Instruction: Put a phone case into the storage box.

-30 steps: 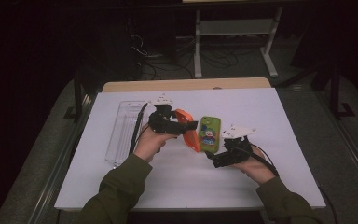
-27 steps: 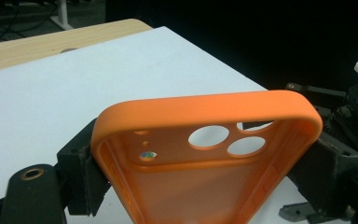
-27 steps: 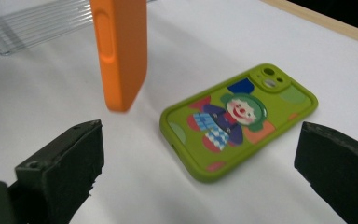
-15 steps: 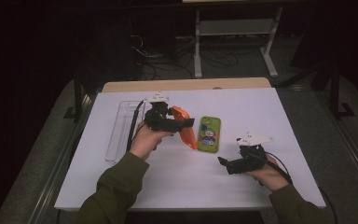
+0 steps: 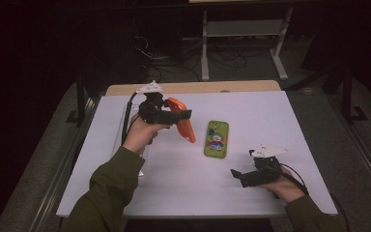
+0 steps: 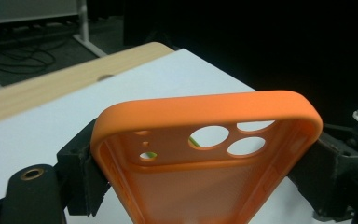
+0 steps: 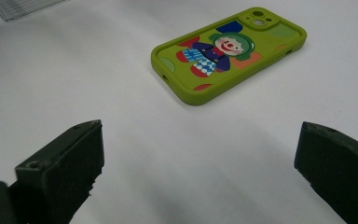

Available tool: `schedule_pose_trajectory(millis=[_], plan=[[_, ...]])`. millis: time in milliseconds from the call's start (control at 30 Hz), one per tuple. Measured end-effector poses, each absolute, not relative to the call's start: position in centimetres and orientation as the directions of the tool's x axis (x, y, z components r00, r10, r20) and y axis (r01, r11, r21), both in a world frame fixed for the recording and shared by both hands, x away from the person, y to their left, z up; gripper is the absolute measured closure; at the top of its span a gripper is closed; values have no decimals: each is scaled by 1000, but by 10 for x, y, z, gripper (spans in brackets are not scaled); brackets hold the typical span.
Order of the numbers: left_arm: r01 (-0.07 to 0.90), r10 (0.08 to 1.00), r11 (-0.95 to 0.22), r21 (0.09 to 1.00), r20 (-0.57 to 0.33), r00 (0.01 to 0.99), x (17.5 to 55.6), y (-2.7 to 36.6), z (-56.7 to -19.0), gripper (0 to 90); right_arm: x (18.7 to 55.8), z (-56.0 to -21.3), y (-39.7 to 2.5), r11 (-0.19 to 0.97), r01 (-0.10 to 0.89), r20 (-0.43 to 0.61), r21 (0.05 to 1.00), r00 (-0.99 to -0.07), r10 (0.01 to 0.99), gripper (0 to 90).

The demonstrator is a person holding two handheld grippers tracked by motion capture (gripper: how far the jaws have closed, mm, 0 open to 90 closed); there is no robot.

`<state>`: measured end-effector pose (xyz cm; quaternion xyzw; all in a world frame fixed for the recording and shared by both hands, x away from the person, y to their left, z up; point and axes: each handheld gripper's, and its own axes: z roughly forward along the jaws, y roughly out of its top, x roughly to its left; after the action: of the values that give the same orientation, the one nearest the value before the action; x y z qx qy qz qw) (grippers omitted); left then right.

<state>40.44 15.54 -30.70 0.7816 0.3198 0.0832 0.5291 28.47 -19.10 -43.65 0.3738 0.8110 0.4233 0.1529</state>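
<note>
An orange phone case (image 5: 183,124) hangs above the white table, held between the jaws of my left gripper (image 5: 174,115), which is shut on it. In the left gripper view the orange case (image 6: 205,158) spans the gap between both jaws, its camera holes facing me. A green phone case with a clown picture (image 5: 217,138) lies flat at the table's middle. My right gripper (image 5: 235,175) rests low near the front right, open and holding nothing. The green case (image 7: 228,53) lies ahead of its spread jaws, well apart from them.
A clear plastic tray (image 5: 125,125) lies along the table's left side, partly behind my left hand. A wooden board edge (image 5: 207,87) runs along the table's far side. Metal stand legs and cables sit on the dark floor beyond.
My right gripper has let go near the green case and drawn back toward the front right. My left gripper lifted the orange case away to the left; the green case stays flat.
</note>
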Motion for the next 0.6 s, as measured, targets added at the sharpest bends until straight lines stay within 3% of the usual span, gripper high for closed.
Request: schedule_pose_trajectory(millis=[600], plan=[[369,697,-226,901,-115,708,434,195,-253,164,285,-434,-191,362,474,64,803,-672,738,9]])
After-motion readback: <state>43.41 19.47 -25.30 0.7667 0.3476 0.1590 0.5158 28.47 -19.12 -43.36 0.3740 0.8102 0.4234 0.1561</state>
